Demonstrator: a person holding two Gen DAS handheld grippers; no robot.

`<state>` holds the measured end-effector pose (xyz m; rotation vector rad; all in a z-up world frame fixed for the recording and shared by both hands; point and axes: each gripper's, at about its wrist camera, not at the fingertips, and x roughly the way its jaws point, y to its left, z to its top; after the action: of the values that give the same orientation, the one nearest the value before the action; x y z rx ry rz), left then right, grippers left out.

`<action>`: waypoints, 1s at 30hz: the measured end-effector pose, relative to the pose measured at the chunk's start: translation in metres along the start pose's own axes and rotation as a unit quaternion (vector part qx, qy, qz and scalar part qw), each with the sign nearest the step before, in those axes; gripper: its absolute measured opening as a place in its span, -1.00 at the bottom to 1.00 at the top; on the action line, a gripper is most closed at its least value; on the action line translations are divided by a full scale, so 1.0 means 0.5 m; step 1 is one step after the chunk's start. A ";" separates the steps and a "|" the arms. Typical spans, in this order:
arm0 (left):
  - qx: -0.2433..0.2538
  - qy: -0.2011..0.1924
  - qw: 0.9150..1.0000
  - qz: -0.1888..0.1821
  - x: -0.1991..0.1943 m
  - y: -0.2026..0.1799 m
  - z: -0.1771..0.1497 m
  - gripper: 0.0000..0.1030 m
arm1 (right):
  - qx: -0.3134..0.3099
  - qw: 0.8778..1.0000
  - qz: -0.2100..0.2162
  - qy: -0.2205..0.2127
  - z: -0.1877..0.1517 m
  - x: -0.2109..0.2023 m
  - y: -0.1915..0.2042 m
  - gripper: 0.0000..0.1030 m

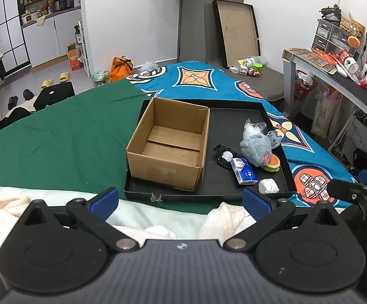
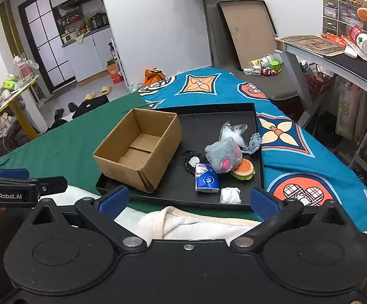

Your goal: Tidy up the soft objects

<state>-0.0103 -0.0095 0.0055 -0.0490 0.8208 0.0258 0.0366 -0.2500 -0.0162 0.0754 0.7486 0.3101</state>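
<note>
Tools come first in both views: the left tool (image 1: 181, 202) has its blue fingers spread wide apart with nothing between them, and the right tool (image 2: 188, 201) is spread just as wide and also holds nothing. Both hang above a white fluffy blanket (image 2: 196, 225) at the near edge of the bed. Just beyond the blanket a black tray (image 1: 208, 197) lies on the bed, partly on a green sheet (image 1: 64, 136) and partly on a blue patterned cover (image 2: 297, 157). In the left half of the tray stands an open cardboard box (image 1: 168, 167), and its inside is bare. The soft objects are gathered in the right half of the tray. Nearest, close to the front right corner, is a white crumpled ball (image 2: 230, 195). Beside it to the left lies a blue tissue pack (image 2: 206, 179), and behind the pack a small black pouch (image 2: 192, 162) touches it. A burger toy (image 2: 244, 169) sits near the right wall of the tray, and a grey plush toy (image 2: 221, 157) leans over it. Behind the plush are a clear plastic bag (image 2: 233, 131) and a small grey piece (image 2: 254, 143). Far behind the bed, a second black tray (image 1: 236, 33) leans against the wall.
</note>
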 end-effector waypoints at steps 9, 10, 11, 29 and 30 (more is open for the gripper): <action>-0.003 -0.001 1.000 -0.001 -0.004 0.002 -0.001 1.00 | 0.000 1.000 -0.001 -0.006 0.000 -0.005 -0.001 1.00; -0.002 -0.001 1.000 -0.001 -0.004 0.002 -0.002 1.00 | -0.002 1.000 -0.002 -0.008 0.000 -0.006 0.000 1.00; -0.002 0.000 1.000 0.000 -0.004 0.001 -0.002 1.00 | -0.004 1.000 -0.002 -0.009 0.000 -0.006 0.001 1.00; -0.002 0.004 1.000 0.000 0.002 0.001 -0.003 1.00 | -0.013 1.000 -0.009 -0.004 -0.006 -0.001 0.013 1.00; -0.001 0.004 1.000 -0.002 0.004 0.002 -0.002 1.00 | -0.013 1.000 -0.010 -0.003 -0.006 0.000 0.012 1.00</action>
<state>-0.0095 -0.0087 0.0032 -0.0517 0.8297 0.0229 0.0332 -0.2442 -0.0172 0.0451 0.7383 0.3011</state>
